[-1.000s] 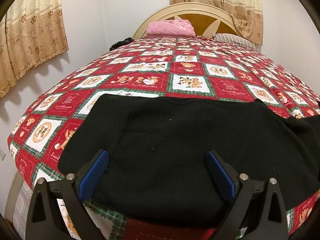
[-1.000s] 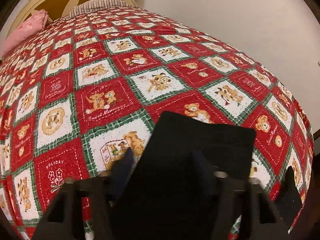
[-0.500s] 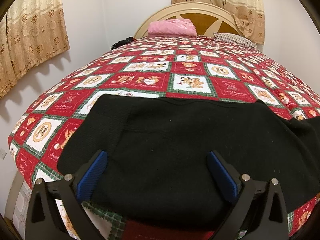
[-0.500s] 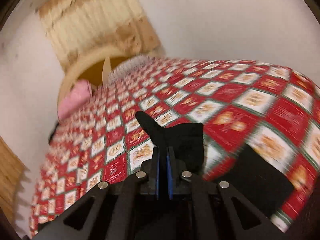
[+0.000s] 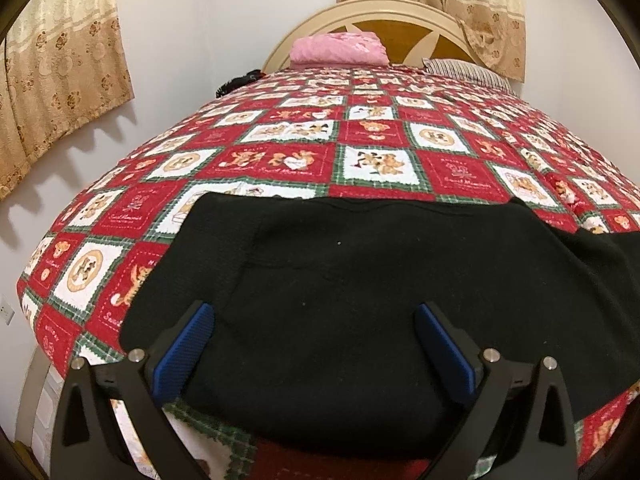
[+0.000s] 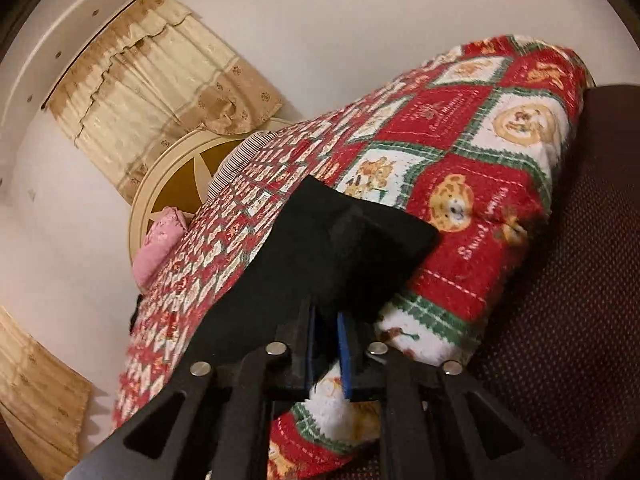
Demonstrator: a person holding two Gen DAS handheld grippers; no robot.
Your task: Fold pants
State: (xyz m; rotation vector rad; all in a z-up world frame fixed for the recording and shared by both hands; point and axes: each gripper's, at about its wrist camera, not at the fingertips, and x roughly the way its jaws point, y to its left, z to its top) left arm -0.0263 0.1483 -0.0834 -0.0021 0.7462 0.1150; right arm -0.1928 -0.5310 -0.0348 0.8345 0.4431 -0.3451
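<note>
Black pants (image 5: 360, 300) lie flat across the near end of a bed with a red, white and green teddy-bear quilt (image 5: 360, 152). My left gripper (image 5: 312, 344) is open, its blue pads spread wide just above the near part of the pants, holding nothing. My right gripper (image 6: 328, 340) is shut on a leg end of the pants (image 6: 332, 248) and holds it lifted above the quilt (image 6: 480, 184); the cloth hangs in a tented fold over the fingers. The view is strongly tilted.
A pink folded cloth (image 5: 340, 48) and a striped pillow (image 5: 468, 70) lie at the cream headboard (image 5: 372, 12). Curtains hang on the left wall (image 5: 60, 72) and behind the bed. A dark red dotted surface (image 6: 580, 280) lies right of the quilt edge.
My right gripper closed on the leg end of the pants and lifted it, swinging and tilting strongly. My left gripper stayed open and almost still over the pants.
</note>
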